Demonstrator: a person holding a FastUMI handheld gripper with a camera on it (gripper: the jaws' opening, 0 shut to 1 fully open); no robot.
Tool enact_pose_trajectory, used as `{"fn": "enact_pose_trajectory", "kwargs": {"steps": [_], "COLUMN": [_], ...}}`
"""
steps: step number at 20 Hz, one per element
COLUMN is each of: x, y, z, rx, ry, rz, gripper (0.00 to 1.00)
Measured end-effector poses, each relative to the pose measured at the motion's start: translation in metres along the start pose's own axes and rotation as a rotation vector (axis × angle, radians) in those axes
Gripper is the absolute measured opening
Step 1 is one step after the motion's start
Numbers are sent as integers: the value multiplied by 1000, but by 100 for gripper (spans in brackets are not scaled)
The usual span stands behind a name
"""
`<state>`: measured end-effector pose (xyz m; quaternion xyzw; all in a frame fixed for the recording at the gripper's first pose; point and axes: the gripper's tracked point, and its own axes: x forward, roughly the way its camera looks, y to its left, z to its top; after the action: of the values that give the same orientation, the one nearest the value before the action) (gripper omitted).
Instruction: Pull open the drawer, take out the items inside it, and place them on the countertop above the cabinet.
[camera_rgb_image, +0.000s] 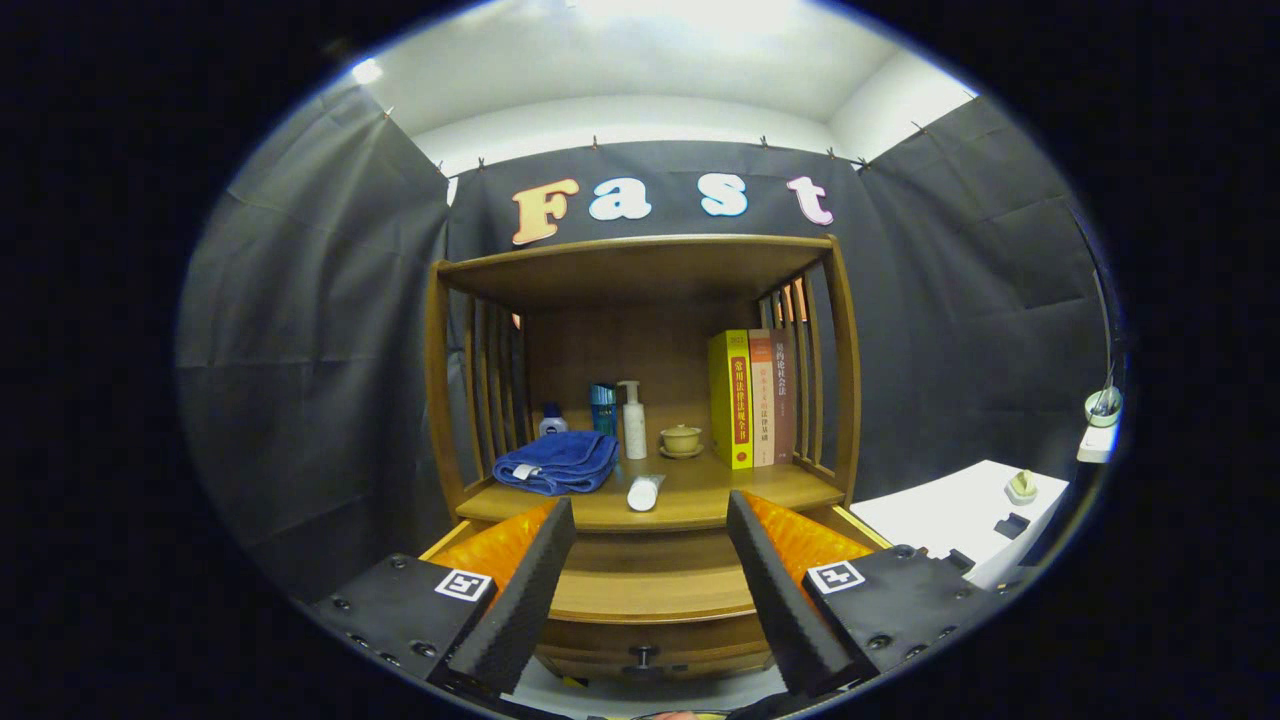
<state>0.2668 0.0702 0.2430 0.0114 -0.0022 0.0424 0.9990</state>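
The gripper (650, 590) is held with jaws apart, nothing between them, above the drawer (650, 590). Beyond, the countertop (700, 495) front edge is bare right of the tube (645, 492).

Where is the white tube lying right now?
In the gripper view, the white tube lies near the countertop's front edge, just right of the folded blue towel, beyond the open gripper, whose fingers hold nothing.

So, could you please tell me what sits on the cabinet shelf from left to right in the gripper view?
Blue towel → white pump bottle → small cup on a saucer → yellow book. The open gripper is held in front of the drawer knob.
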Motion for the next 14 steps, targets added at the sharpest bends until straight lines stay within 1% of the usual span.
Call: {"fn": "enact_pose_trajectory", "kwargs": {"steps": [4,7,9,11,14], "x": [-5,-5,-3,-6,-10], "y": [-6,-11,-16,-19,-31], "z": [-19,-17,-10,-17,-31], "rx": [52,63,65,73,69], "ry": [-55,-49,-81,-111,-159], "rz": [-35,-32,-41,-55,-111], "gripper": [99,99,99,99,99]}}
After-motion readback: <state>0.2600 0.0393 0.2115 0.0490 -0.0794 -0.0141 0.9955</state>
